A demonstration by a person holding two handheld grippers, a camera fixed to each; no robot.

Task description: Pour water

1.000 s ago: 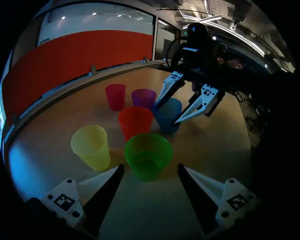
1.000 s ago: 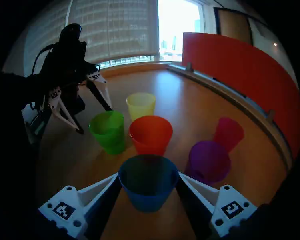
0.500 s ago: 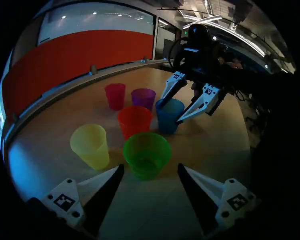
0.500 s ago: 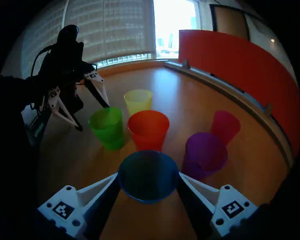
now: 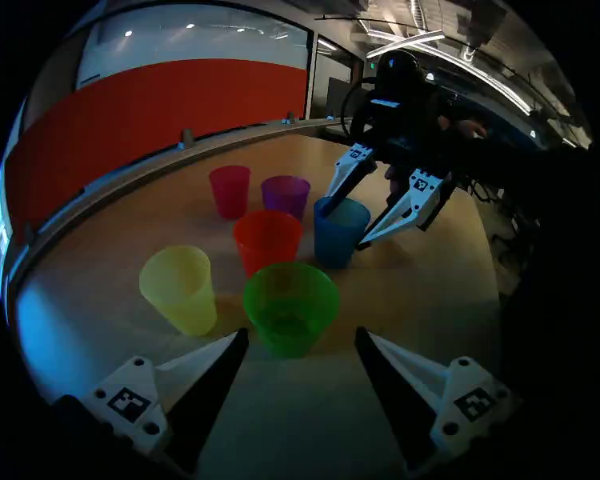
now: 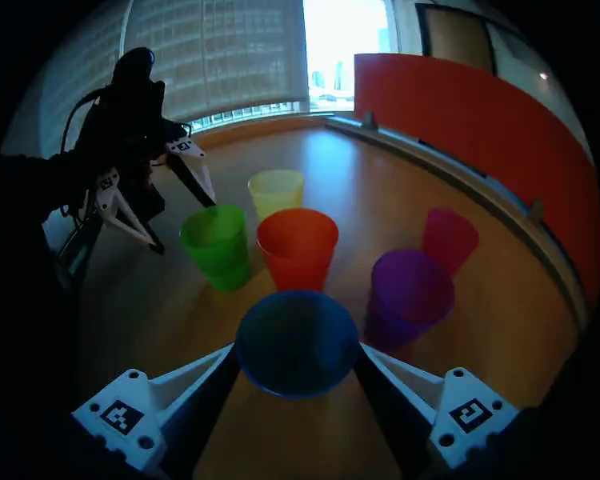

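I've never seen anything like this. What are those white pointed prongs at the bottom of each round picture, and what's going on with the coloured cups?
No robot here: a person holds a two-fingered claw in each hand, and a fisheye camera rides on each, looking forward along it. In the left gripper view, the white prongs are the left claw, open and holding nothing, with the green cup just ahead. In the right gripper view, they are the right claw, closed on the blue cup. Each view also catches the other claw farther off. On the wooden table also stand a yellow cup, orange cup, purple cup and pink cup.
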